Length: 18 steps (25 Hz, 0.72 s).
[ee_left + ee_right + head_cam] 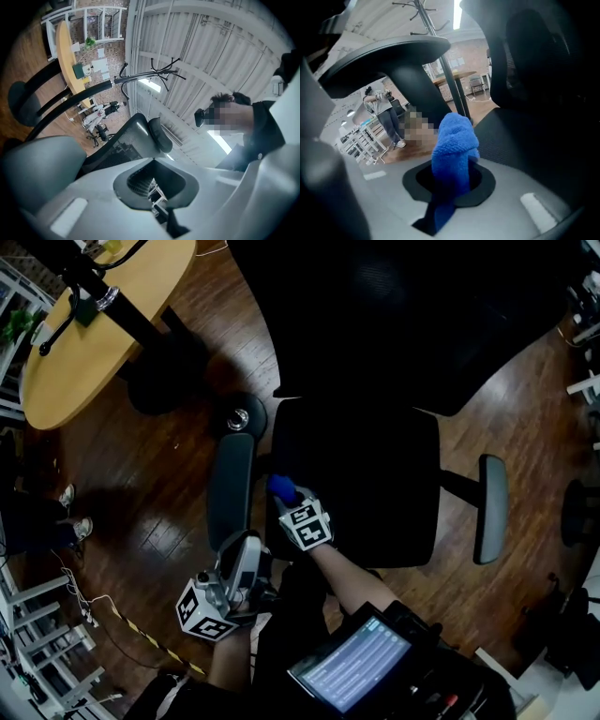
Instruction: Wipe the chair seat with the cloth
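Left gripper [246, 547] pressed shut on nothing, low beside the armrest [230, 474]. Blue cloth [280, 487] pinched in right gripper [286, 500], at the left edge of the chair seat [375, 484]. Likely faults: bunched cloth dragging free under friction; knocking the armrest.

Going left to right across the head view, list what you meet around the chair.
Wooden table → first armrest → blue cloth → second armrest. The chair seat is left out, since the cloth overlaps its edge.
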Each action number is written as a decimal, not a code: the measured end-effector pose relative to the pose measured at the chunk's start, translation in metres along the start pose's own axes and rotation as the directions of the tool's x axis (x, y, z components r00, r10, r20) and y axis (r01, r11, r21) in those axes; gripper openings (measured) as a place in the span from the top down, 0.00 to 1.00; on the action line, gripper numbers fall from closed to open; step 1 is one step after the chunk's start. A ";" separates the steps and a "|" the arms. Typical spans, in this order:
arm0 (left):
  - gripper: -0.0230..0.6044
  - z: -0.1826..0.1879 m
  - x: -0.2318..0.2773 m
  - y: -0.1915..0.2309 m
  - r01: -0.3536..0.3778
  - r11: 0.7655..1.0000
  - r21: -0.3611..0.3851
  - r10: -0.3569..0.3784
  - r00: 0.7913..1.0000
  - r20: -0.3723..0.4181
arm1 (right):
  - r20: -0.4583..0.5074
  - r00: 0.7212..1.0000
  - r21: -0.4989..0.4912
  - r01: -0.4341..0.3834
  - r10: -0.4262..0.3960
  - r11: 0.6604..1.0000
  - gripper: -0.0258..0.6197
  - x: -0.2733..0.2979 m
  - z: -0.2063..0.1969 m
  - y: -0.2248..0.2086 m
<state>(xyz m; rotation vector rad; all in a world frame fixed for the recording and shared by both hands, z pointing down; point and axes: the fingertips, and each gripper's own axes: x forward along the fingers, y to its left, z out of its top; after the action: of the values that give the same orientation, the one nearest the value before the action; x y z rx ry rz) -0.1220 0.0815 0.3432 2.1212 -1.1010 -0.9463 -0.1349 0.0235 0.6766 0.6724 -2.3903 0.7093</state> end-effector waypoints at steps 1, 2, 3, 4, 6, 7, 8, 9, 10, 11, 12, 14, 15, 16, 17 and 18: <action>0.98 0.001 -0.001 0.000 0.001 1.000 0.002 -0.001 1.000 0.002 | 0.009 1.000 -0.009 -0.006 0.006 1.000 0.88 -0.002 0.000 -0.002; 0.98 0.001 -0.002 0.000 0.001 1.000 0.003 -0.001 1.000 0.004 | 0.009 1.000 -0.012 -0.012 0.012 1.000 0.88 -0.003 0.000 -0.004; 0.98 0.002 -0.002 0.001 0.001 1.000 0.003 -0.001 1.000 0.006 | 0.001 1.000 -0.014 -0.009 0.009 1.000 0.88 -0.005 -0.002 -0.009; 0.98 0.001 -0.002 0.002 0.001 1.000 0.001 -0.001 1.000 0.007 | -0.009 1.000 -0.014 0.005 -0.005 1.000 0.88 -0.009 -0.006 -0.017; 0.98 0.000 0.000 0.003 0.005 1.000 -0.002 -0.005 1.000 0.008 | -0.019 0.998 -0.004 0.060 -0.060 0.998 0.88 -0.020 -0.018 -0.043; 0.98 0.000 0.001 0.003 0.009 1.000 -0.003 -0.009 1.000 0.006 | -0.023 0.995 0.008 0.096 -0.096 0.995 0.88 -0.029 -0.026 -0.059; 0.98 -0.001 0.003 0.002 0.014 1.000 -0.004 -0.014 1.000 0.002 | -0.030 0.991 0.024 0.132 -0.132 0.991 0.88 -0.041 -0.034 -0.075; 0.98 -0.003 0.005 0.002 0.018 1.000 -0.006 -0.018 1.000 -0.003 | -0.037 0.985 0.041 0.168 -0.166 0.985 0.88 -0.054 -0.040 -0.091; 0.98 -0.004 0.008 0.002 0.023 1.000 -0.008 -0.023 1.000 -0.009 | -0.044 0.979 0.055 0.202 -0.199 0.978 0.88 -0.069 -0.046 -0.107; 0.98 -0.005 0.012 0.001 0.029 1.000 -0.011 -0.029 0.999 -0.014 | -0.053 0.971 0.064 0.237 -0.234 0.969 0.88 -0.086 -0.053 -0.123; 0.98 -0.007 0.015 0.000 0.036 0.999 -0.014 -0.036 0.999 -0.018 | -0.064 0.961 0.068 0.275 -0.271 0.959 0.88 -0.105 -0.062 -0.140; 0.98 -0.010 0.022 -0.004 0.053 0.998 -0.017 -0.054 0.998 -0.025 | -0.089 0.934 0.076 0.352 -0.346 0.933 0.88 -0.144 -0.082 -0.175; 0.98 -0.011 0.025 -0.006 0.062 0.998 -0.017 -0.063 0.998 -0.029 | -0.099 0.918 0.084 0.391 -0.383 0.916 0.88 -0.164 -0.090 -0.191; 0.98 -0.013 0.028 -0.008 0.071 0.997 -0.017 -0.071 0.997 -0.033 | -0.109 0.901 0.096 0.430 -0.420 0.898 0.88 -0.185 -0.098 -0.207; 0.98 -0.014 0.030 -0.010 0.077 0.997 -0.017 -0.078 0.996 -0.038 | -0.118 0.883 0.111 0.466 -0.454 0.878 0.88 -0.204 -0.104 -0.220; 0.98 -0.016 0.031 -0.011 0.082 0.996 -0.019 -0.082 0.996 -0.043 | -0.127 0.865 0.126 0.500 -0.486 0.857 0.88 -0.223 -0.110 -0.232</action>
<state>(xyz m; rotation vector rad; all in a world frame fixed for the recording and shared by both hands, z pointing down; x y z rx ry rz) -0.0916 0.0628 0.3340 2.1770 -0.9878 -0.9391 0.2025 -0.0138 0.6927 1.2358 -1.9624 0.6822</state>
